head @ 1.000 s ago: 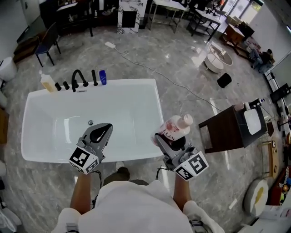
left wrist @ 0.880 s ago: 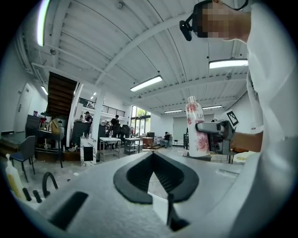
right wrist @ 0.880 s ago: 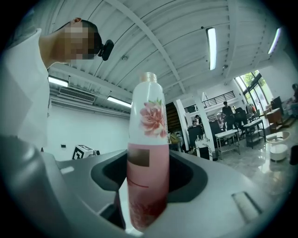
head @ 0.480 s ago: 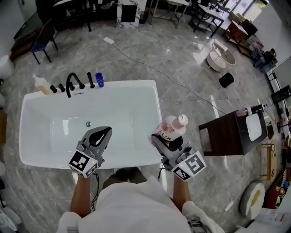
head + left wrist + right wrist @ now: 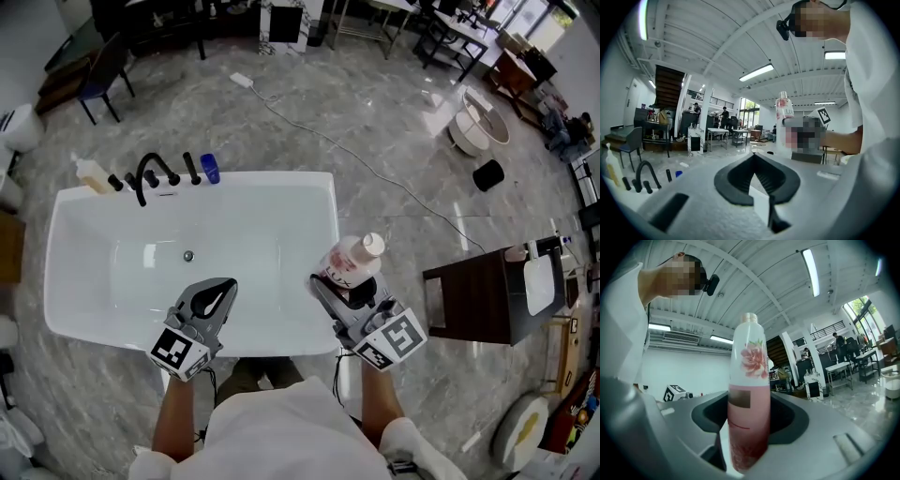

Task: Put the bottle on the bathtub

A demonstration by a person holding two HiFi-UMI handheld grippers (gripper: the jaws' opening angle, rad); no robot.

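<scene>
A pink-and-white bottle [image 5: 349, 265] with a rose print and a pale cap is held by my right gripper [image 5: 339, 286], just off the right end of the white bathtub [image 5: 291, 202]. In the right gripper view the bottle [image 5: 749, 399] stands upright between the jaws, which are shut on it. My left gripper [image 5: 214, 294] hovers over the tub's near rim, shut with nothing in it. In the left gripper view its jaws meet at the tip [image 5: 753, 154], and the bottle [image 5: 784, 117] shows to the right.
At the tub's far left rim stand a black faucet [image 5: 147, 172], a yellowish soap bottle [image 5: 91, 173] and a blue bottle [image 5: 210, 169]. A dark wooden side table [image 5: 487, 295] stands to the right. A white cable [image 5: 375, 173] runs across the marble floor.
The view has shifted as the person stepped a little; the tub sits slightly lower and more to the right in the frame. Both grippers keep their pose, the right still holding the bottle.
</scene>
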